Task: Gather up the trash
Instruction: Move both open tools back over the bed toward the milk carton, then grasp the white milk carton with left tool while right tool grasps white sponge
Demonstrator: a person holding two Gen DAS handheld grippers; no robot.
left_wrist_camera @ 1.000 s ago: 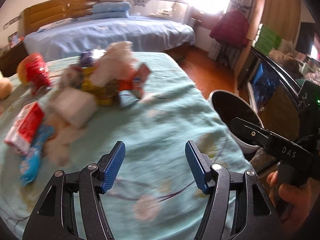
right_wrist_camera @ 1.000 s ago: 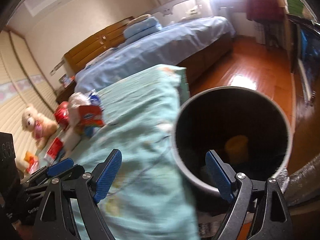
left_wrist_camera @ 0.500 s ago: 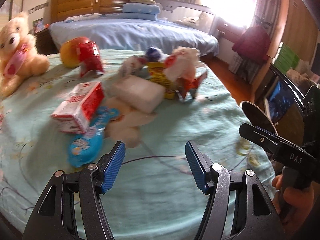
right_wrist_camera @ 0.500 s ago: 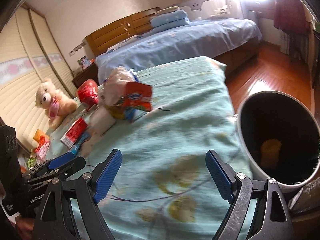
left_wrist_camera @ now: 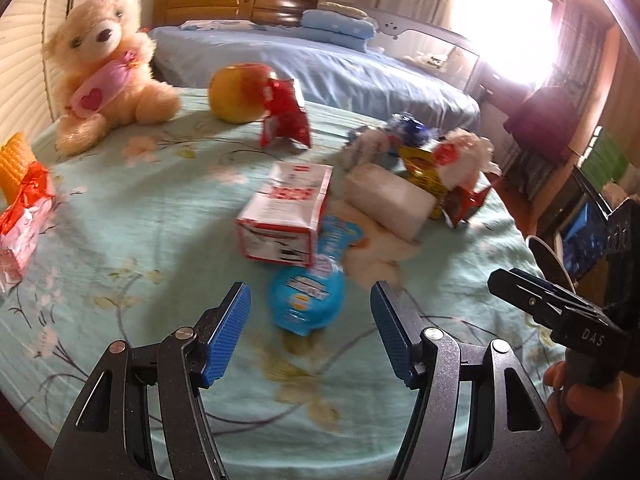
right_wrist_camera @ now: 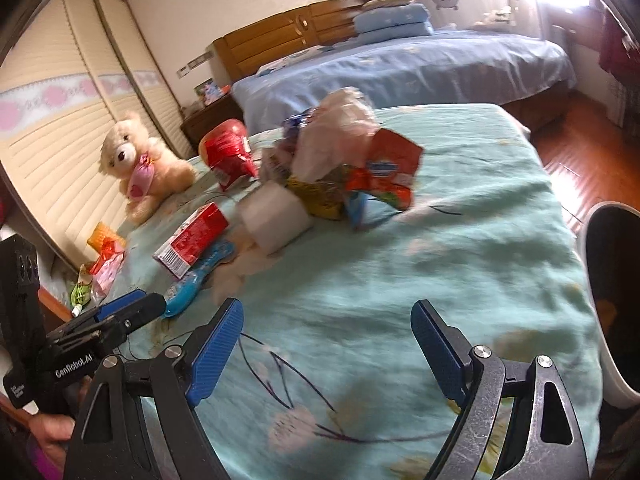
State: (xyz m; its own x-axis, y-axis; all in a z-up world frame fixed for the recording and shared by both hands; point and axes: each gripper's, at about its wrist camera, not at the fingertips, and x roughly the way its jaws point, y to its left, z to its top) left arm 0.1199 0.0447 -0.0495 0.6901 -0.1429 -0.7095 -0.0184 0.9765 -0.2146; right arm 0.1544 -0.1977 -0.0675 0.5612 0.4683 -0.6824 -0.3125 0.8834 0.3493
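Trash lies piled on the teal floral bedspread [left_wrist_camera: 132, 236]. A blue wrapper [left_wrist_camera: 308, 296] lies just ahead of my left gripper [left_wrist_camera: 310, 316], which is open and empty. Behind the wrapper are a red-and-white carton [left_wrist_camera: 288, 216], a white tissue pack [left_wrist_camera: 390, 200], crumpled tissue [left_wrist_camera: 376, 260] and a heap of snack wrappers [left_wrist_camera: 440, 168]. A red bag [left_wrist_camera: 286, 116] lies farther back. My right gripper [right_wrist_camera: 326, 336] is open and empty over the bedspread, short of the same pile [right_wrist_camera: 344, 168]. The black bin [right_wrist_camera: 616, 276] stands at the right edge.
A teddy bear [left_wrist_camera: 104, 60] and an orange-red fruit [left_wrist_camera: 238, 92] sit at the back. Pink and orange packets [left_wrist_camera: 20, 200] lie at the left edge. A blue bed [left_wrist_camera: 320, 68] stands beyond. The bin rim [left_wrist_camera: 548, 256] shows right of the bedspread.
Both grippers have swung left, away from the bin and toward the trash pile. The blue wrapper now lies just ahead of the left gripper. Both stay open.
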